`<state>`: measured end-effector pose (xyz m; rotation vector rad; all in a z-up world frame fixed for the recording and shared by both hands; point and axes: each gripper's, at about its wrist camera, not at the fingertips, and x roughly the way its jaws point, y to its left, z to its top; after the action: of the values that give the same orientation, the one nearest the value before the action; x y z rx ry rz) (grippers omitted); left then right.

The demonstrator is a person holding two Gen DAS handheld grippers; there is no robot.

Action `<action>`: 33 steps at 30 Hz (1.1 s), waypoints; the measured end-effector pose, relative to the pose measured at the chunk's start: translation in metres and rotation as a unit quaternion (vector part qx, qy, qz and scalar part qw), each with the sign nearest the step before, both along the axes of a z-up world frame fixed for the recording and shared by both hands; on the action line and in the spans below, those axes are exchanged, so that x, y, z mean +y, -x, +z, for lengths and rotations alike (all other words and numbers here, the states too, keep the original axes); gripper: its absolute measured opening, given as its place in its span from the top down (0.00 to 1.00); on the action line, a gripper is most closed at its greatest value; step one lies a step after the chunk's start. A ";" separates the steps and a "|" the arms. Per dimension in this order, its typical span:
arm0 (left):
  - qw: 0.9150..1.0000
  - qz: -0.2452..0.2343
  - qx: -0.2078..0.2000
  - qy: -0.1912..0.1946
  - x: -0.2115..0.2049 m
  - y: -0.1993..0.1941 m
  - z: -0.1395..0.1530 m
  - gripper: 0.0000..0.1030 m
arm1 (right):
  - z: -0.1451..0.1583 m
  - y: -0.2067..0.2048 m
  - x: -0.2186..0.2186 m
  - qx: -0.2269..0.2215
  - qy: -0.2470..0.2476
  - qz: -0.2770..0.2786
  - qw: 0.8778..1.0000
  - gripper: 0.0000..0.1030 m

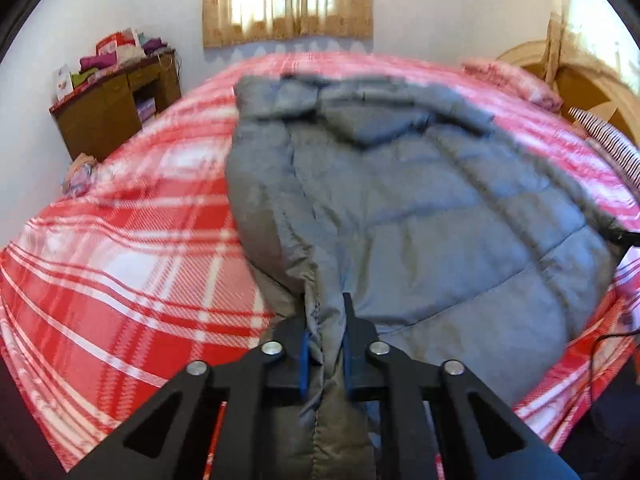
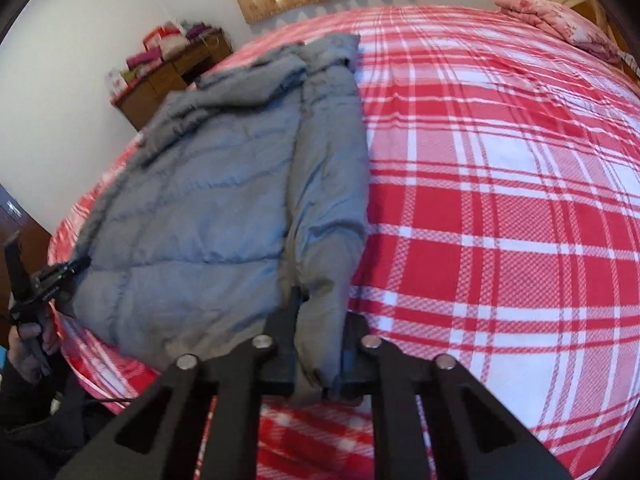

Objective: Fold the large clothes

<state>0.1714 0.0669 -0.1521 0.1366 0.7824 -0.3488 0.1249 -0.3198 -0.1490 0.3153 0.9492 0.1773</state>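
A grey quilted puffer jacket lies spread on a bed with a red and white plaid cover. Its hood end points to the far side. My left gripper is shut on the jacket's near left hem. In the right wrist view the jacket lies at the left, with its right side folded over the body. My right gripper is shut on the near end of that folded part, low over the plaid cover. The left gripper also shows at that view's far left edge.
A wooden desk piled with folded clothes and boxes stands against the far wall at the left. A curtained window is behind the bed. A pink pillow and the wooden headboard are at the right.
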 end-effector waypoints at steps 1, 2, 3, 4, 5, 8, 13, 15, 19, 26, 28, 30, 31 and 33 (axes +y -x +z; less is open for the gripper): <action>1.000 -0.004 -0.015 0.007 0.003 0.006 0.013 0.91 | 0.007 0.004 -0.003 -0.013 -0.009 -0.003 1.000 0.88; 1.000 -0.006 -0.025 0.013 0.005 0.011 0.023 0.92 | 0.018 0.010 -0.006 -0.028 -0.020 -0.006 0.999 0.89; 0.999 -0.010 -0.037 0.023 0.008 0.017 0.036 0.92 | 0.025 0.014 -0.009 -0.038 -0.026 -0.008 0.999 0.90; 0.998 -0.016 -0.049 0.035 0.012 0.025 0.050 0.93 | 0.036 0.021 -0.012 -0.053 -0.035 -0.010 0.998 0.90; 0.997 -0.018 -0.059 0.047 0.016 0.032 0.062 0.93 | 0.048 0.028 -0.016 -0.068 -0.042 -0.011 0.997 0.90; 0.993 -0.030 -0.083 0.081 0.027 0.051 0.097 0.95 | 0.083 0.049 -0.023 -0.114 -0.052 -0.016 0.992 0.90; 0.984 -0.034 -0.121 0.128 0.043 0.077 0.151 0.95 | 0.141 0.069 -0.028 -0.193 -0.067 -0.028 0.979 0.90; 0.981 -0.034 -0.138 0.130 0.043 0.079 0.162 0.95 | 0.154 0.066 -0.028 -0.216 -0.074 -0.030 0.973 0.90; 0.983 -0.031 -0.150 0.102 0.034 0.050 0.156 0.94 | 0.157 0.024 -0.034 -0.222 -0.083 -0.043 0.970 0.90; 0.979 0.024 -0.197 0.044 0.009 -0.049 0.124 0.81 | 0.126 -0.087 -0.047 -0.184 -0.096 -0.096 0.974 0.90; 0.971 0.069 -0.230 0.012 0.005 -0.066 0.124 0.48 | 0.122 -0.110 -0.051 -0.175 -0.088 -0.109 0.974 0.90; 0.955 0.115 -0.274 -0.001 0.005 -0.079 0.127 0.19 | 0.117 -0.130 -0.054 -0.165 -0.086 -0.118 0.975 0.90; 0.951 0.127 -0.282 0.001 0.005 -0.083 0.128 0.12 | 0.116 -0.140 -0.055 -0.162 -0.084 -0.122 0.976 0.90; 0.952 0.157 -0.261 0.003 0.006 -0.111 0.123 0.11 | 0.114 -0.161 -0.053 -0.155 -0.078 -0.131 0.976 0.90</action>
<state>0.2829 0.0727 -0.0296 0.0898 0.2693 -0.0047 0.2860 -0.3728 -0.0351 0.5371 0.5780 0.0549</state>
